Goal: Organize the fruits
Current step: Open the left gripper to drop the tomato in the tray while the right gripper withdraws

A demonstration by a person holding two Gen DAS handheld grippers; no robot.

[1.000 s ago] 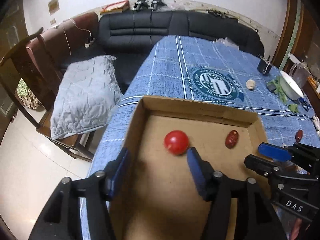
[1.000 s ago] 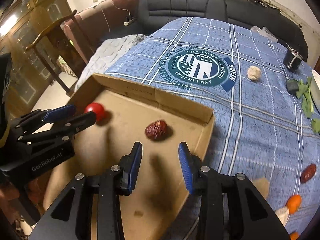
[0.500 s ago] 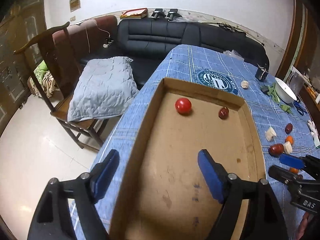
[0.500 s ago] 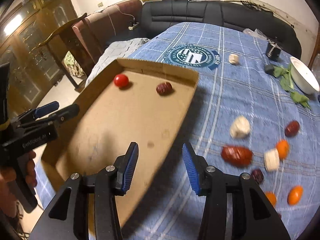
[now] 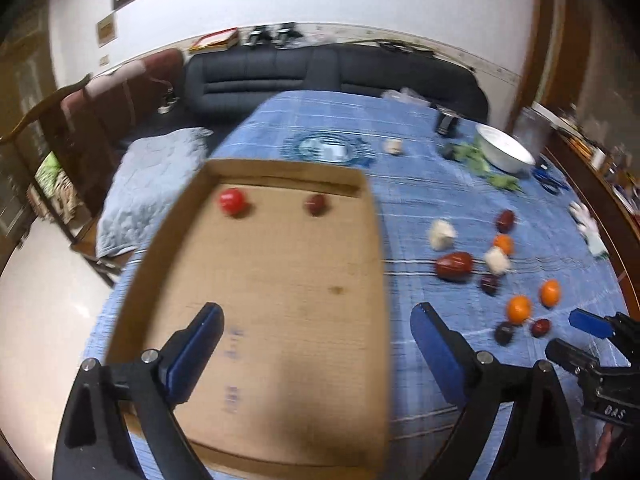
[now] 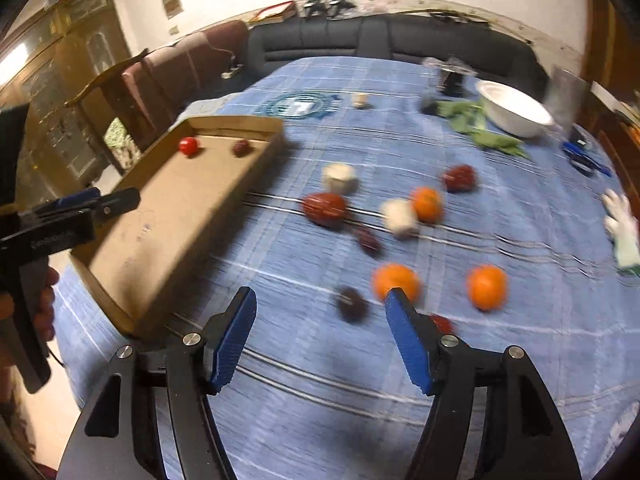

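Observation:
A shallow cardboard tray [image 5: 280, 360] [image 6: 120, 304] lies on the blue tablecloth, holding a red tomato [image 5: 231, 201] [image 6: 188, 145] and a dark red date [image 5: 316, 204] [image 6: 241, 147] at its far end. To its right lie loose fruits: a large date [image 6: 324, 208], oranges [image 6: 396, 282] [image 6: 487, 286] [image 6: 427, 203], small dark dates [image 6: 352, 304] and white pieces [image 6: 339, 176]. My left gripper [image 5: 316, 344] is open and empty above the tray's near end. My right gripper [image 6: 320, 328] is open and empty, above the cloth just before a dark date and an orange.
A white bowl [image 6: 514, 110], green leaves [image 6: 476, 126] and a dark box [image 6: 452, 80] sit at the far right of the table. A white glove [image 6: 622, 224] lies at the right edge. A black sofa [image 5: 320, 76] and a wooden chair [image 5: 80, 120] stand beyond.
Both grippers have pulled back from the tray's far end and opened wider. The right gripper has swung right over the loose fruits. The tomato and date stay in the tray.

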